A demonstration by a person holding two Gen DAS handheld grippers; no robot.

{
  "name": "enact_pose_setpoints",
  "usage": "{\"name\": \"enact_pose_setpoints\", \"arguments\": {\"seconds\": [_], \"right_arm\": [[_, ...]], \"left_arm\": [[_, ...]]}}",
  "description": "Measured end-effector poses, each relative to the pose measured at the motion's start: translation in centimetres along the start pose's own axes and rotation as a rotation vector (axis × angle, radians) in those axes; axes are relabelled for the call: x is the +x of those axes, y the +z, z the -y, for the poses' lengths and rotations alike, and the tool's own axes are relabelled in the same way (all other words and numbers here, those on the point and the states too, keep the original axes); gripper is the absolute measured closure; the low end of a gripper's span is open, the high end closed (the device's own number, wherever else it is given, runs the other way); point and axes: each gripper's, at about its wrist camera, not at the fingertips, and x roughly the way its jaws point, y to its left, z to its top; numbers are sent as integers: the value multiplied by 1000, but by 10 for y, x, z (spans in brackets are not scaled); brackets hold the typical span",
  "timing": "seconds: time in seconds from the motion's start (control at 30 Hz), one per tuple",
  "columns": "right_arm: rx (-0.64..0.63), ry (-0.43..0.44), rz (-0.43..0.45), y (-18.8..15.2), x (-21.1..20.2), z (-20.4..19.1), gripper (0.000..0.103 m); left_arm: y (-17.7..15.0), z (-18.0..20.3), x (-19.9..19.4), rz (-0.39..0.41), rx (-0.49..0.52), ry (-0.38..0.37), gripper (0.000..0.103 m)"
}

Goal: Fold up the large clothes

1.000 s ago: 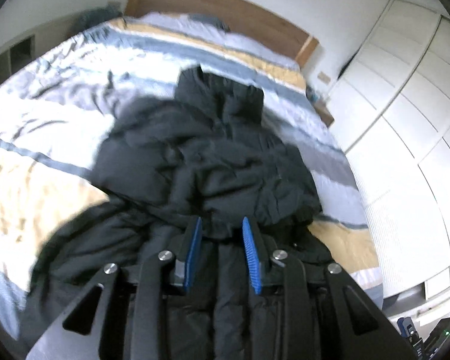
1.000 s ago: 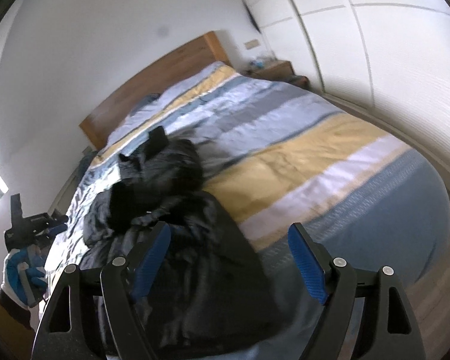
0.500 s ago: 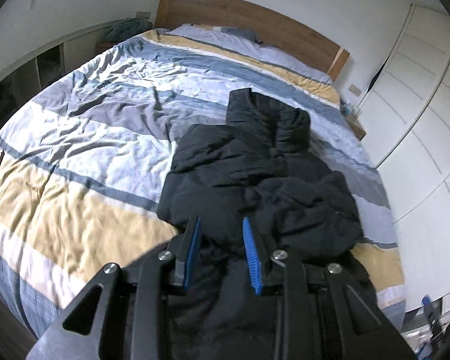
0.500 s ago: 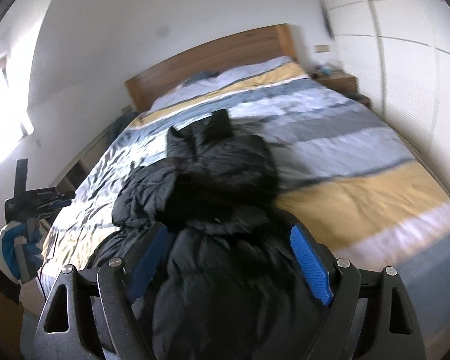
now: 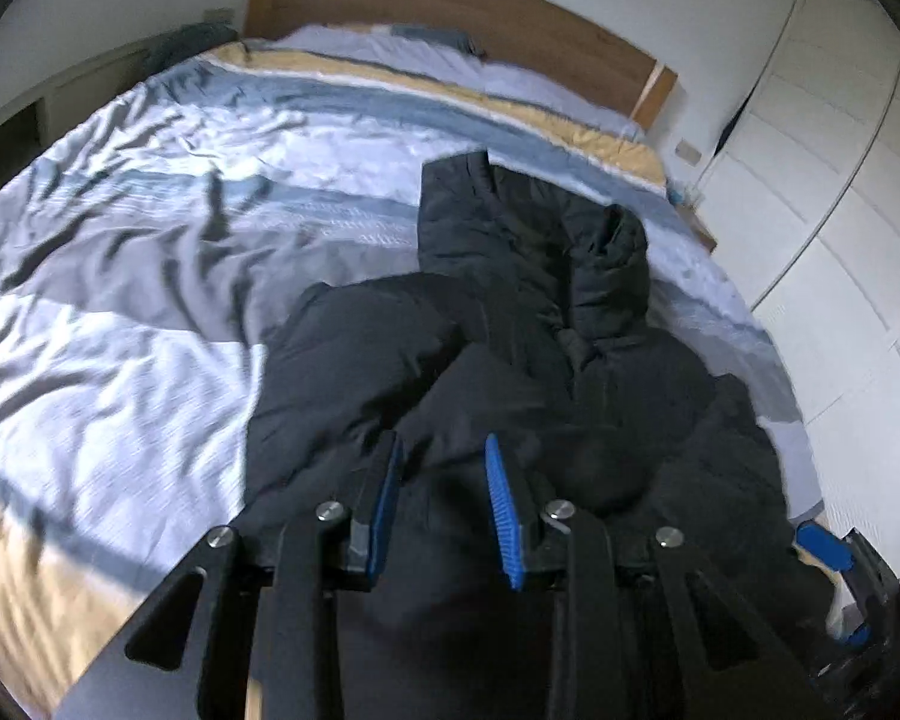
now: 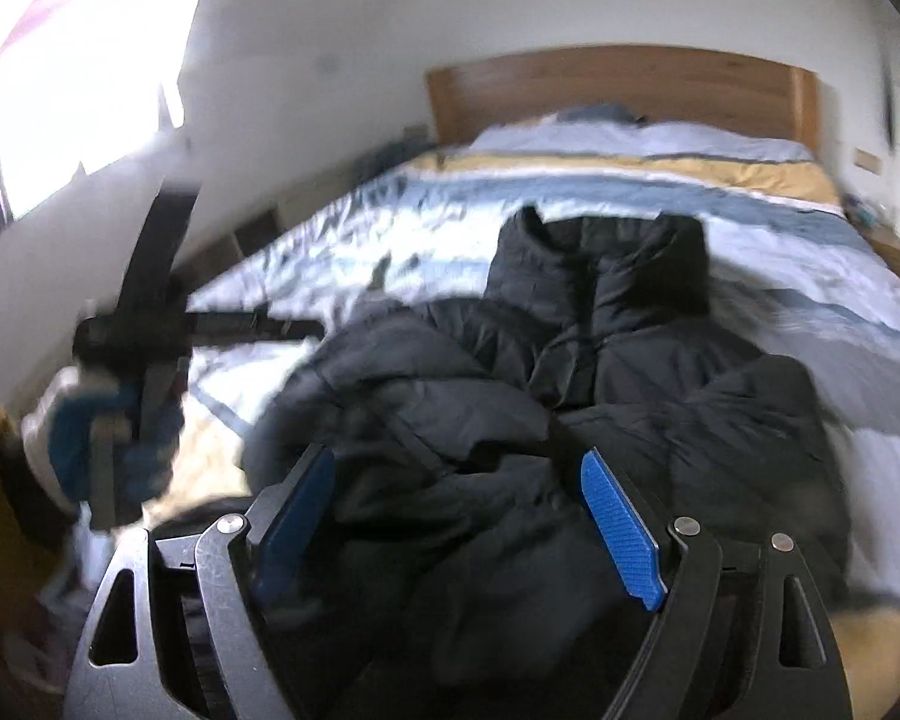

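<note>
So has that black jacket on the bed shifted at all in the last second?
Cannot tell. The jacket shows the same crumpled shape, hood end toward the headboard, but both cameras swung across the bed, so any shift is hard to separate.

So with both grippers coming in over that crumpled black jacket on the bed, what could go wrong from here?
1. The black jacket lies bunched, its sleeves not laid out; a grab could catch several layers and fold in the creases.
2. The left gripper has a narrow gap, so thick padding may not fit between its jaws.
3. The right gripper stands wide open close beside the left; both views are blurred, so they could collide.
</note>
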Motion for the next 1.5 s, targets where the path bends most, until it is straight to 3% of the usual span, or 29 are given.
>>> {"name": "enact_pose_setpoints", "arguments": {"seconds": [0.1,0.17,0.5,0.7,0.93,1.17,1.5], "right_arm": [[2,-14,-112,-10,28,12,20],[36,-20,-182,-18,33,27,20],[109,-101,-407,-33,12,62,20],[154,-104,-411,-10,-7,56,20],[100,-68,-451,12,25,39,20],[115,-61,-519,4,58,53,20],[121,-28,-557,-1,66,67,19]], "left_arm": [[-8,-3,38,-106,5,33,75],[-17,0,48,-136,37,71,75],[-37,20,7,-218,14,145,71],[-39,41,-21,-207,36,180,70],[-39,50,-8,-218,58,228,70],[-36,53,19,-256,97,260,70],[-25,58,41,-297,127,294,70]]}}
